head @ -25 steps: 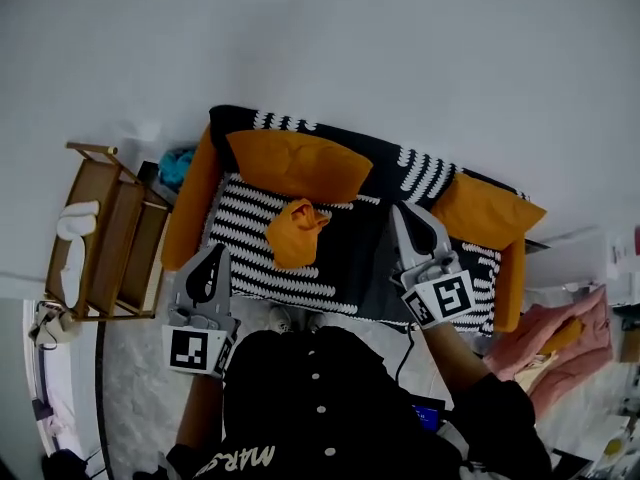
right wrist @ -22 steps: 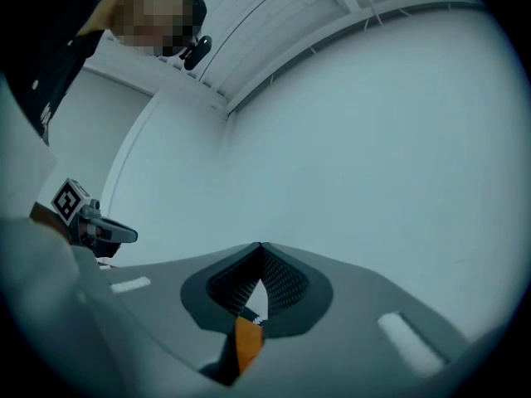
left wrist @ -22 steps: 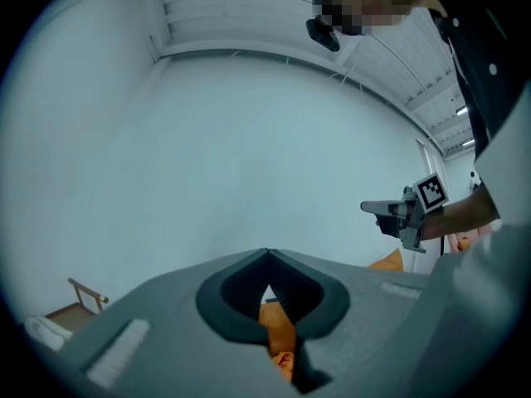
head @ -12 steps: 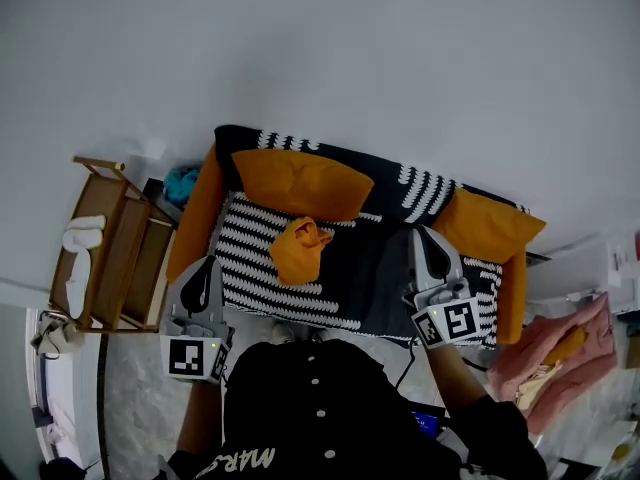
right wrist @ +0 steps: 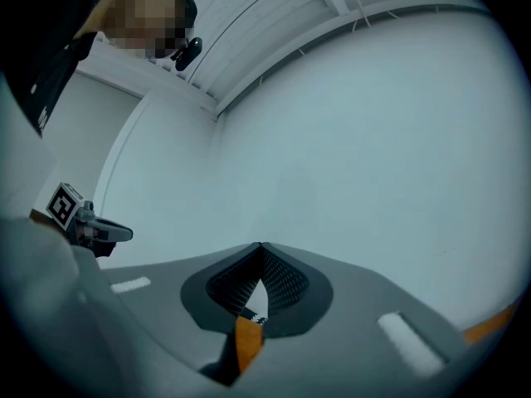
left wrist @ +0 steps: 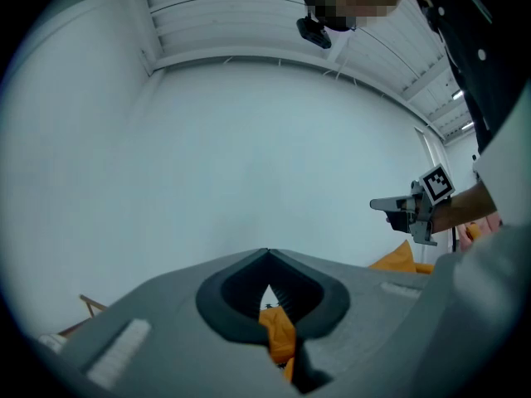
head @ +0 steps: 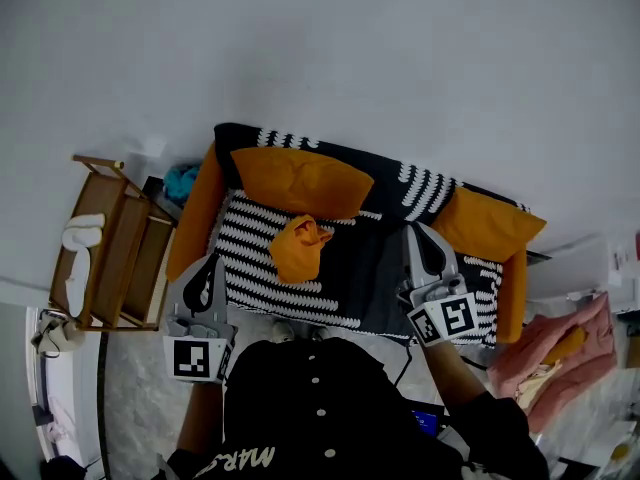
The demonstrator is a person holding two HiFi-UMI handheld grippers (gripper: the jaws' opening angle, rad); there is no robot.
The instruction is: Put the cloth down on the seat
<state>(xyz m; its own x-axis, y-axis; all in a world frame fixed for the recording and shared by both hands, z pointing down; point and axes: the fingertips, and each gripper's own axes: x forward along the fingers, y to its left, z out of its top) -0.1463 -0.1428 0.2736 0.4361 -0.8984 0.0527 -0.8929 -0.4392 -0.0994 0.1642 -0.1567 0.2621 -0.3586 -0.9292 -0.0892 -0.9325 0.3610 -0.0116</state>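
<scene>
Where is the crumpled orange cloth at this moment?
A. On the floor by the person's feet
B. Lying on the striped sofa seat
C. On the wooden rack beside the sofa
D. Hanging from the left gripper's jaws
B: in the head view the orange cloth lies crumpled on the striped seat, in front of the orange cushion, apart from both the left gripper and the right gripper.
</scene>
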